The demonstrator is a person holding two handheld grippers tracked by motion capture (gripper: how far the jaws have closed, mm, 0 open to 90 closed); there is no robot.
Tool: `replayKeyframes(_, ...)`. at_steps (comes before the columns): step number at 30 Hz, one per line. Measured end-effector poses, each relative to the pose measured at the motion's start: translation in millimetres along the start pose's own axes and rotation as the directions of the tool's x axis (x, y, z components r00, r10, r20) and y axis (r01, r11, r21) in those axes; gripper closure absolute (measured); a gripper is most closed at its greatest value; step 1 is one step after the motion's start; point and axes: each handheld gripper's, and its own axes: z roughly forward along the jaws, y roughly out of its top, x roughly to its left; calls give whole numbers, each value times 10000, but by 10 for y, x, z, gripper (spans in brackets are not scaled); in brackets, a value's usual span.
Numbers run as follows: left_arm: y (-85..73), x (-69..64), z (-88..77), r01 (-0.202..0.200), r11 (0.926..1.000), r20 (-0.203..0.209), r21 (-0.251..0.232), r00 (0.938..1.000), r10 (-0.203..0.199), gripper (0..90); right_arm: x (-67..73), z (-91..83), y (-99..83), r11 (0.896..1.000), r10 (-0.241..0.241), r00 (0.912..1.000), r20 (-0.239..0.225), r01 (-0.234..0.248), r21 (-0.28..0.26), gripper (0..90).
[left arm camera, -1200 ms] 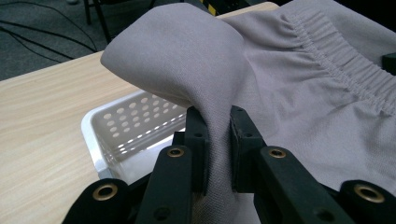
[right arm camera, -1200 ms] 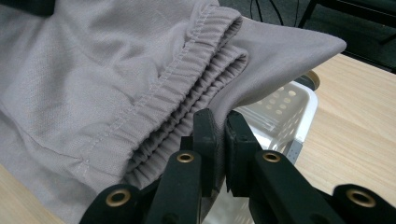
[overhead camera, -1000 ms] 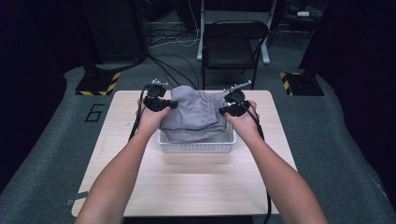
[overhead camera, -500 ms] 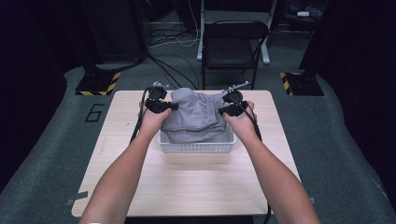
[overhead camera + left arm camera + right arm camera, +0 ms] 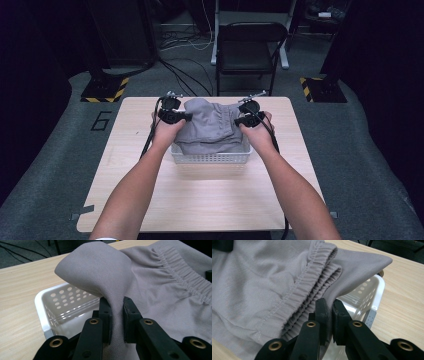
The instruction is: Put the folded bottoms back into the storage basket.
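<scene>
Pinching a fold of grey cloth, the left gripper (image 5: pixel 116 315) has its two black jaws closed on the fabric, which rises between them and bulges into a rounded hump above. The right gripper (image 5: pixel 327 315) is likewise clamped on the cloth, its jaws closed on an edge just beside the gathered elastic waistband (image 5: pixel 312 290). In the high view the left gripper (image 5: pixel 186 117) holds the left side of the grey garment (image 5: pixel 212 125) and the right gripper (image 5: pixel 238 121) holds its right side, so the garment hangs spread between the two, with its lower part down in the white basket (image 5: pixel 210 157). The basket (image 5: pixel 50 307) is of white plastic with round holes in its walls, and it stands on the wooden bench (image 5: pixel 210 200), towards the far half. The person's forearms come in from the near edge, one on either side of the basket. Beyond the bench a black folding chair (image 5: pixel 250 47) stands on the grey carpet, with cables lying on the floor near it
</scene>
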Motion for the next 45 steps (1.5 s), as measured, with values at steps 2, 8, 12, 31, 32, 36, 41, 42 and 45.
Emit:
replayKeyframes(2, -5, 3, 7, -1, 10000, -25, 0, 10000, 1, 798, 2, 3, -2, 10000, 20, 10000, -12, -20, 18, 849)
replayKeyframes(8, -100, 21, 72, 362, 9993, -72, 32, 9993, -362, 797, 26, 66, -33, 9999, 18, 10000, -13, -18, 140, 849)
replayKeyframes(12, -125, 3, 96, 353, 9994, -61, 23, 9994, -353, 797, 28, 102, -57, 9998, -36, 10000, -13, 36, 209, 849)
replayKeyframes(31, -295, 11, 199, 563, 9981, -134, 253, 9983, -559, 793, 42, 243, -182, 9987, 83, 10000, 21, -84, 506, 848)
replayKeyframes(32, -314, 19, 212, 564, 9978, -145, 333, 9983, -560, 793, 40, 257, -195, 9986, 93, 10000, -15, -92, 526, 847)
replayKeyframes(36, -336, 19, 243, 568, 9975, -153, 430, 9983, -561, 792, 44, 282, -210, 9983, 112, 9999, 12, -112, 569, 847)
replayKeyframes(41, -347, 1, 275, 527, 9975, -202, 477, 9985, -517, 792, 59, 317, -221, 9979, 81, 10000, 26, -82, 638, 847)
replayKeyframes(42, -352, -4, 276, 600, 9970, -200, 496, 9981, -591, 792, 59, 323, -225, 9979, 94, 10000, -14, -93, 648, 847)
replayKeyframes(45, -361, 1, 283, 698, 9962, -215, 529, 9974, -688, 792, 63, 335, -233, 9975, 162, 9999, 40, -165, 680, 847)
